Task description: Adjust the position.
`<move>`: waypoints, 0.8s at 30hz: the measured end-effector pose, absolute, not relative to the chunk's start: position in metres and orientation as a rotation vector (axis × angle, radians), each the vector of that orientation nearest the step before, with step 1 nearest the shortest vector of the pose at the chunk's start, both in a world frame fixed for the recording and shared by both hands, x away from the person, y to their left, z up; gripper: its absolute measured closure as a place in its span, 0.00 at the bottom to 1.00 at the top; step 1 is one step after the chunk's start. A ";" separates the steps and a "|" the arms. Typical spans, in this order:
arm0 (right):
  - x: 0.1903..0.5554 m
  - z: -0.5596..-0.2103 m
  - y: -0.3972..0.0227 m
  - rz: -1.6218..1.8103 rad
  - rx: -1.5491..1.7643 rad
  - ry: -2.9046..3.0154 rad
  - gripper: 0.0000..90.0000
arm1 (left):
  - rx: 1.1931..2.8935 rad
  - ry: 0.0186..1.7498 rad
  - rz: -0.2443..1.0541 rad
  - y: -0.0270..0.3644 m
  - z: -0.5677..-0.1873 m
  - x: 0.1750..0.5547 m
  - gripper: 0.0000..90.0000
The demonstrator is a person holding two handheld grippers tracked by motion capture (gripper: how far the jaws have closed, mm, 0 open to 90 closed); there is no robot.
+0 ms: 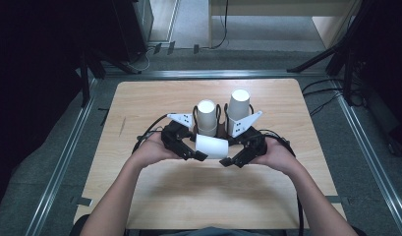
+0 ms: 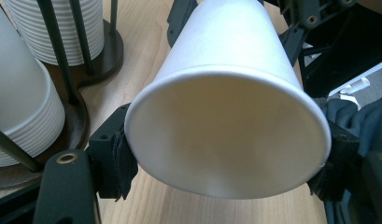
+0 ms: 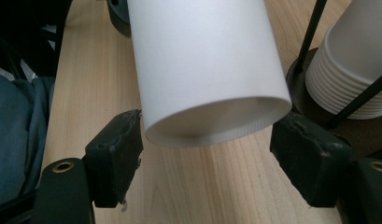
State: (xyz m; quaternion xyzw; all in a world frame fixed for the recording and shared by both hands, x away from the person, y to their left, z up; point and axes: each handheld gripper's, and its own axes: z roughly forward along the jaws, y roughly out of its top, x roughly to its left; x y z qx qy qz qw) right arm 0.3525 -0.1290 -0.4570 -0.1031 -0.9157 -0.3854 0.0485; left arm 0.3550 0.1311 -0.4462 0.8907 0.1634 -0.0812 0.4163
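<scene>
A white paper cup point(image 1: 211, 146) lies on its side just above the table, between my two grippers. My left gripper point(image 1: 201, 156) is shut on it: in the left gripper view the cup point(image 2: 226, 93) has its wide mouth facing the camera, and the left gripper point(image 2: 226, 163) presses both pads on the rim's sides. My right gripper point(image 1: 227, 161) stands open around the other end. In the right gripper view the narrow base of the cup point(image 3: 202, 60) sits between the jaws of the right gripper point(image 3: 207, 149), with both pads just clear of it.
Two stacks of upside-down paper cups point(image 1: 206, 115) point(image 1: 238, 110) stand behind my hands in a dark holder with black rods point(image 2: 62, 70). One stack point(image 3: 352, 70) is close beside the right jaw. The wooden table point(image 1: 154, 98) ends at metal rails on either side.
</scene>
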 end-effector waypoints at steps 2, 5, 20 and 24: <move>0.352 -0.458 -0.128 -1.169 -0.311 -2.800 0.28 | 2.251 0.405 -0.185 0.132 -0.442 0.355 0.27; 0.352 -0.459 -0.128 -1.161 -0.312 -2.806 0.28 | 2.269 0.402 -0.165 0.132 -0.436 0.356 0.27; 0.352 -0.462 -0.126 -1.156 -0.326 -2.822 0.28 | 2.405 0.386 -0.149 0.116 -0.439 0.360 0.27; 0.351 -0.465 -0.123 -1.148 -0.326 -2.827 0.28 | 2.438 0.371 -0.150 0.112 -0.443 0.359 0.27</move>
